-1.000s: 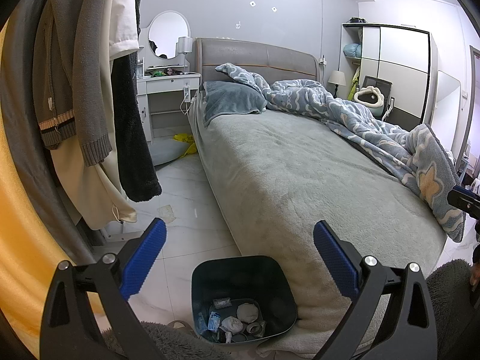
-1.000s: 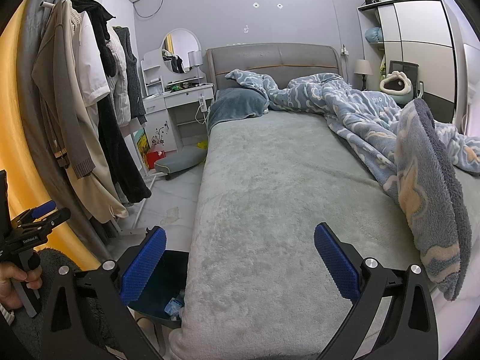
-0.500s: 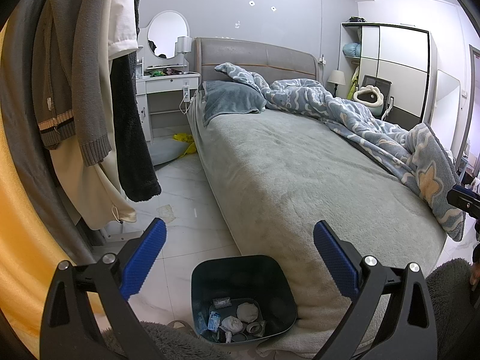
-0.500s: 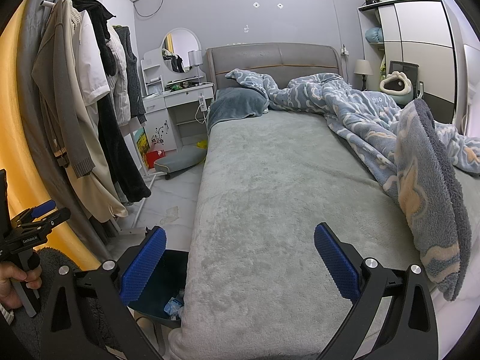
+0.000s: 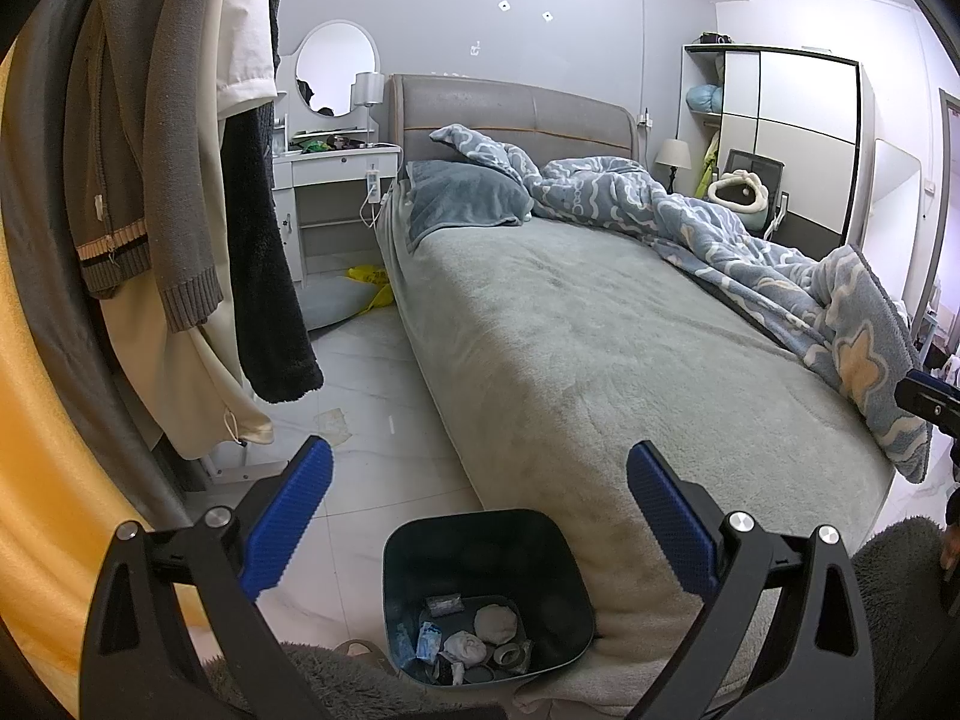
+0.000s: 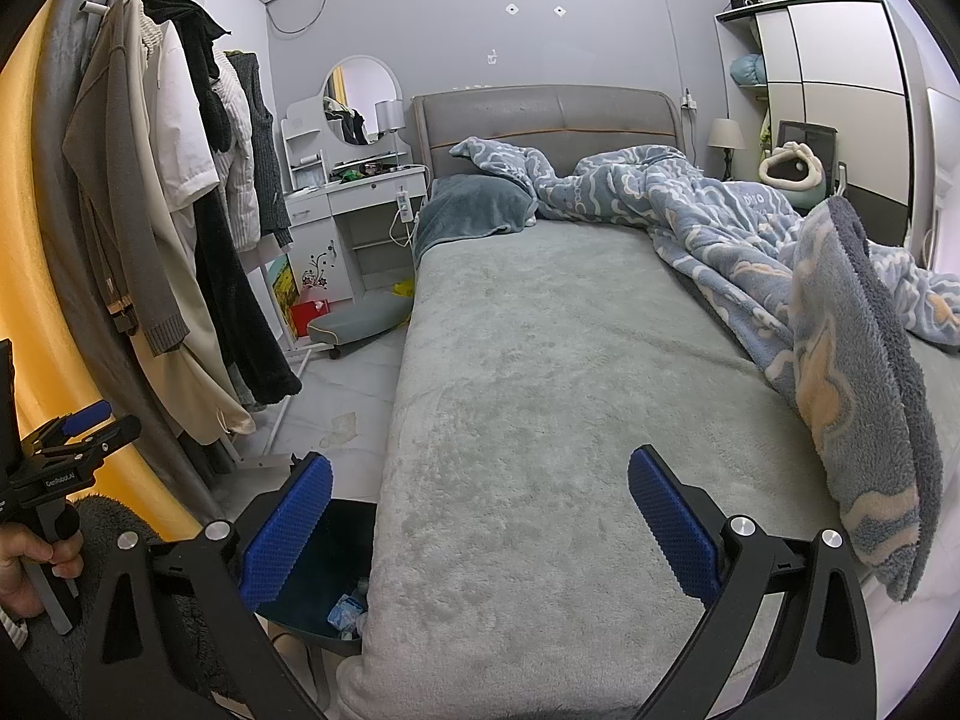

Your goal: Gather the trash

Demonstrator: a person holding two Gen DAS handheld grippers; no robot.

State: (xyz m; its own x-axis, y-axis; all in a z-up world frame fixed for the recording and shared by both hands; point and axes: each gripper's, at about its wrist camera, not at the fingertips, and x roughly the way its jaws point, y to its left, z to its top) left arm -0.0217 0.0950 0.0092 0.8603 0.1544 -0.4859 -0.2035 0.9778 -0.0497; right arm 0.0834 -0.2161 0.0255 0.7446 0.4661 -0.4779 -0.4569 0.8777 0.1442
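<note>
- Blue ribbed pads line the black fingers of the left gripper (image 5: 477, 513), which stand wide apart with nothing between them, over the bin.
- Left wrist view: a dark, square-mouthed plastic bin (image 5: 489, 591) with rounded corners stands on the floor at 6 o'clock, touching the foot corner of the bed (image 5: 600, 360); in its bottom lie crumpled white tissue wads, a blue wrapper and small bits too small to name.
- A pale scrap of paper (image 5: 332, 423) lies flat on the glossy white tile floor (image 5: 372, 372) at 9 o'clock, near the hanging clothes (image 5: 180, 180).
- A plush grey sheet covers the bed; a fleecy blue quilt (image 5: 750, 252) with cloud shapes is bunched at 2 o'clock.
- The right gripper's tip is only a cut-off sliver at the 3 o'clock edge.
- Right wrist view: the right gripper (image 6: 480, 525) has its blue pads spread wide, empty, over the grey sheet.
- The bin (image 6: 327, 588) at 7 o'clock is half hidden by the mattress edge and the left finger.
- The paper scrap (image 6: 341, 429) shows blurred on the tiles at 9 o'clock.
- A hand (image 6: 27, 564) holds the left gripper's handle at 8 o'clock.
- A white dressing table with a round mirror (image 6: 362, 101) stands by the padded headboard.
</note>
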